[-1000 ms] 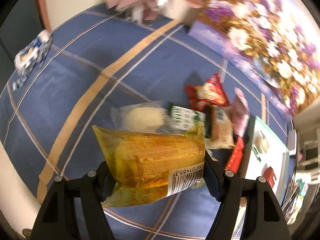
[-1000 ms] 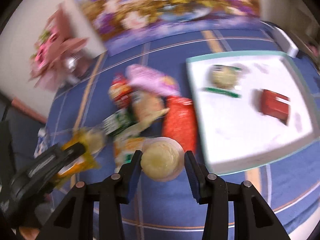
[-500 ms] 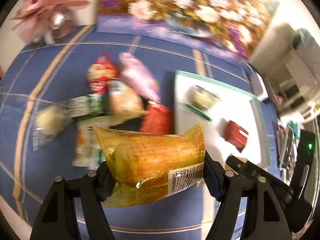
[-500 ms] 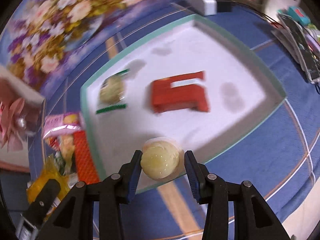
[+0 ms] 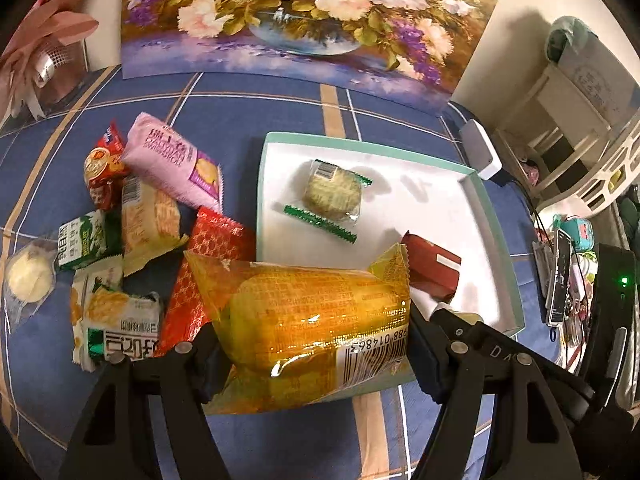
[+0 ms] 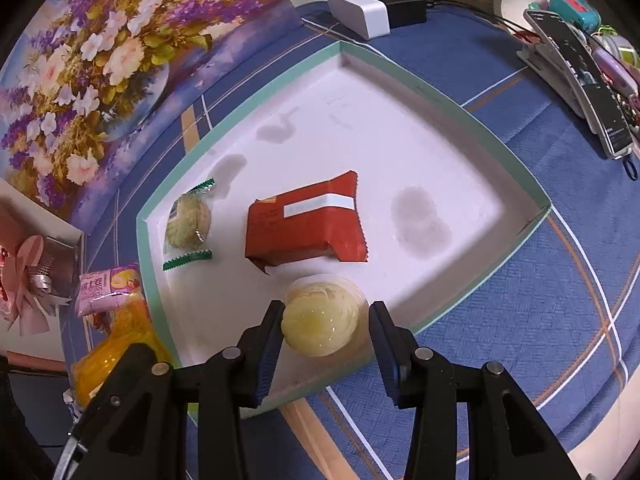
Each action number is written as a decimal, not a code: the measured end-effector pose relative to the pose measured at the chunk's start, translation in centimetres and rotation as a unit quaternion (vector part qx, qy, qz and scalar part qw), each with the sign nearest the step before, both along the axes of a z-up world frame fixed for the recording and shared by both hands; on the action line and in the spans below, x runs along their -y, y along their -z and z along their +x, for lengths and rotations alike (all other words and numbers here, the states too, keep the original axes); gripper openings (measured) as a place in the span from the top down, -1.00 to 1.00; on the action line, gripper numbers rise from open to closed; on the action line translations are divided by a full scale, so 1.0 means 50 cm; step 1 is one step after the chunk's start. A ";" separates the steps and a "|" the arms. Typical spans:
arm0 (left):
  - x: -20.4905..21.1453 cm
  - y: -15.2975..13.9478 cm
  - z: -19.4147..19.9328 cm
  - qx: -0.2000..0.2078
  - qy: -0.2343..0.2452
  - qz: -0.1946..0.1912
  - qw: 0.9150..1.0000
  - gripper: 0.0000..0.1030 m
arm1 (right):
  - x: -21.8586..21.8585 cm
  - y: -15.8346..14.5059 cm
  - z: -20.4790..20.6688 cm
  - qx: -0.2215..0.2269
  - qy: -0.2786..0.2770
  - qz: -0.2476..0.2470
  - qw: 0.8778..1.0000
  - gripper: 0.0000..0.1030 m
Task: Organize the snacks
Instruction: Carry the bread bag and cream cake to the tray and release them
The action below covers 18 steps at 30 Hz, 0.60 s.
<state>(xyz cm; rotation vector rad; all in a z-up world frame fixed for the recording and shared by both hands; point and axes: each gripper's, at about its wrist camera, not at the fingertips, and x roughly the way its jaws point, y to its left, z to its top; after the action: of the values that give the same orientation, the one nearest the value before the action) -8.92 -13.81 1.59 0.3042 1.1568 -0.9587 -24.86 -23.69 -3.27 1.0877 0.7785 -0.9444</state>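
Right wrist view: right tool [image 6: 326, 330] clamps a jelly cup [image 6: 322, 316], left tool [image 5: 312, 344] a yellow snack pack [image 5: 308, 316]; both probably need releasing over the tray [image 6: 516, 184].

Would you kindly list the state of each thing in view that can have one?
Left gripper: shut on yellow pack.
Right gripper: shut on pale cup.
Tray: open, holds red pack and green-edged cookie.
Pink pack: sealed, lying outside the tray.
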 end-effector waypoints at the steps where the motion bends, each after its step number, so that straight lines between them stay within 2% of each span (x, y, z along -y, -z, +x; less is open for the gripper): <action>1: 0.000 0.000 0.001 -0.001 0.000 -0.001 1.000 -0.46 | -0.001 0.000 0.003 0.001 0.000 -0.001 1.000 0.11; 4: -0.003 -0.001 0.007 -0.004 -0.003 0.000 1.000 -0.51 | -0.002 -0.001 0.002 0.001 -0.001 -0.002 1.000 0.11; 6: -0.006 -0.003 0.010 -0.008 -0.003 -0.001 1.000 -0.64 | -0.004 -0.001 0.004 0.000 -0.003 -0.002 1.000 0.10; 12: -0.024 -0.011 0.030 -0.007 -0.021 0.003 1.000 -0.64 | -0.009 -0.009 0.010 0.001 -0.009 -0.010 1.000 0.10; 15: -0.041 -0.009 0.054 -0.001 -0.050 0.025 0.998 -0.64 | -0.014 -0.009 0.016 -0.007 -0.012 -0.011 1.000 0.10; 16: -0.049 -0.007 0.066 0.002 -0.064 0.038 0.997 -0.65 | -0.015 -0.008 0.020 -0.012 -0.016 -0.013 1.000 0.06; 18: -0.067 -0.001 0.090 0.009 -0.094 0.059 0.994 -0.66 | -0.020 -0.010 0.032 -0.024 -0.024 -0.017 0.999 -0.16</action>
<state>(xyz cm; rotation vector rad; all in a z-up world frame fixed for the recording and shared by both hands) -4.40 -10.48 1.65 0.2931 1.2062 -0.7236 -23.28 -22.67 -2.78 1.0154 0.8231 -0.9425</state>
